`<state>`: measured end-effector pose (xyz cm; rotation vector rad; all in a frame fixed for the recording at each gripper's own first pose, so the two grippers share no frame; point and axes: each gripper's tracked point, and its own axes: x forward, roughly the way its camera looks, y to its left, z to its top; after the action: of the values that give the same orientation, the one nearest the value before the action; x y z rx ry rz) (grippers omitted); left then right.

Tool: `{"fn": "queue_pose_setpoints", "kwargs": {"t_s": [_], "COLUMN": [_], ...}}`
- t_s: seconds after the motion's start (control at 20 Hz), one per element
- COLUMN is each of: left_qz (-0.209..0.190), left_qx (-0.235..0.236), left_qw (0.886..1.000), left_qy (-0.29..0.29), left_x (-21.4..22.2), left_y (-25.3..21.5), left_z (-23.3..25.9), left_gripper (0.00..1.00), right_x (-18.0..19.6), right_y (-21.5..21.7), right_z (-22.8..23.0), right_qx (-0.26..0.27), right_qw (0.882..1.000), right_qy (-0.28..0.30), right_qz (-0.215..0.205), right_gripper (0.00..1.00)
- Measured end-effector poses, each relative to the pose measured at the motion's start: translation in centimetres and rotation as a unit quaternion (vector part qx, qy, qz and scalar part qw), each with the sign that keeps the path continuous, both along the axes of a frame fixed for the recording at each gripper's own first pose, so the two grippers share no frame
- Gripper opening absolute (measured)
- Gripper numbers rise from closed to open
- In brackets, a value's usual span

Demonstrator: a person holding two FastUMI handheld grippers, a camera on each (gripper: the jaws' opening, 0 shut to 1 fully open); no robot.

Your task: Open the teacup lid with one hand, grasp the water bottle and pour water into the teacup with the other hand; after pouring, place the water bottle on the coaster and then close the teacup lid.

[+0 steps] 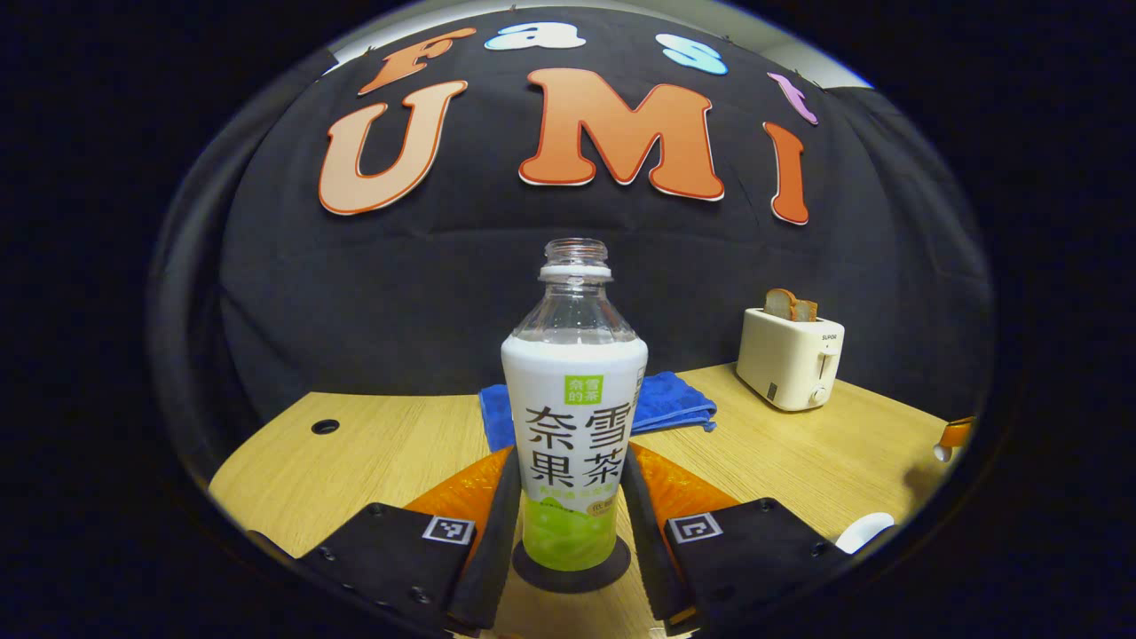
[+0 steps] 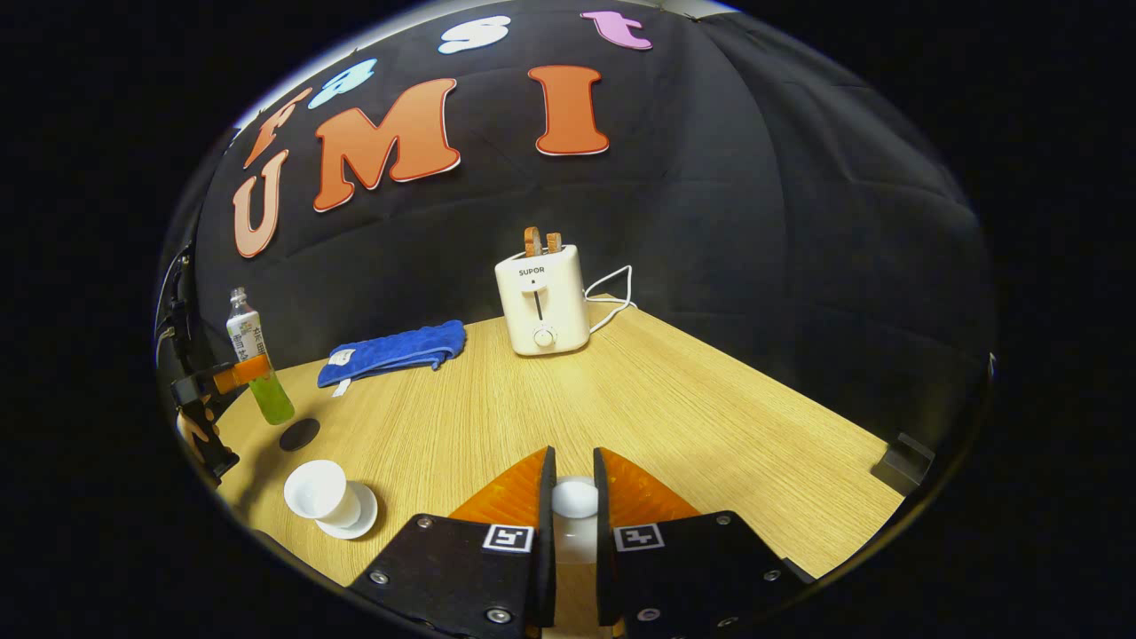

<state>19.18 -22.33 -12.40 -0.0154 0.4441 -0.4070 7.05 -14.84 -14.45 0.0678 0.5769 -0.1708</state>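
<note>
An uncapped water bottle [image 1: 573, 444] with a white and green label stands upright between my left gripper's [image 1: 572, 524] fingers, which press on both its sides. Its base is at a dark round coaster [image 1: 572, 572]; I cannot tell whether it touches. In the right gripper view the bottle [image 2: 253, 355] is at the far left, with the coaster [image 2: 299, 434] just in front of it. The white teacup [image 2: 317, 490] sits lidless on its saucer [image 2: 359, 519]. My right gripper [image 2: 574, 506] is shut on the white teacup lid [image 2: 575, 497], held over the table.
A cream toaster [image 2: 541, 302] with bread slices stands at the back, its cable trailing to the right. A folded blue cloth [image 2: 395, 351] lies near the wall behind the bottle. The wooden table [image 2: 710, 426] has a small hole [image 1: 325, 426] at its left.
</note>
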Motion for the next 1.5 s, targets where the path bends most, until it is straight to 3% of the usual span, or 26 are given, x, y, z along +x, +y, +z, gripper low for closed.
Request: {"fn": "queue_pose_setpoints", "kwargs": {"t_s": [0.05, 0.85, 1.25, 1.3, 1.35, 1.5], "left_qz": [0.002, 0.013, 0.012, 0.01, 0.006, 0.01], "left_qx": [-0.004, -0.022, -0.001, 0.005, 0.009, 0.017], "left_qw": [1.0, 0.999, 0.999, 0.999, 0.999, 0.999], "left_qy": [0.003, 0.038, 0.043, 0.042, 0.041, 0.041], "left_x": [0.1, -0.4, -1.4, -1.4, -1.7, -2.6], "left_y": [0.1, 0.6, 1.2, 1.0, 0.9, 1.3], "left_z": [-0.4, -2.9, -3.2, -3.6, -3.8, -3.8], "left_gripper": [0.63, 0.66, 0.75, 0.77, 0.87, 0.96], "right_x": [-0.1, -0.1, -0.2, -0.2, -0.2, 0.0], "right_y": [0.1, 0.4, 0.2, 0.4, 0.5, 1.4], "right_z": [-0.2, -0.6, -0.4, -0.4, -0.3, 0.1], "right_qx": [-0.002, -0.012, -0.011, -0.011, -0.011, -0.01], "right_qw": [1.0, 1.0, 1.0, 1.0, 1.0, 1.0], "right_qy": [0.002, 0.012, 0.01, 0.01, 0.009, 0.003], "right_qz": [0.0, 0.005, 0.0, 0.001, 0.002, 0.007], "right_gripper": [0.19, 0.19, 0.19, 0.19, 0.19, 0.19]}}
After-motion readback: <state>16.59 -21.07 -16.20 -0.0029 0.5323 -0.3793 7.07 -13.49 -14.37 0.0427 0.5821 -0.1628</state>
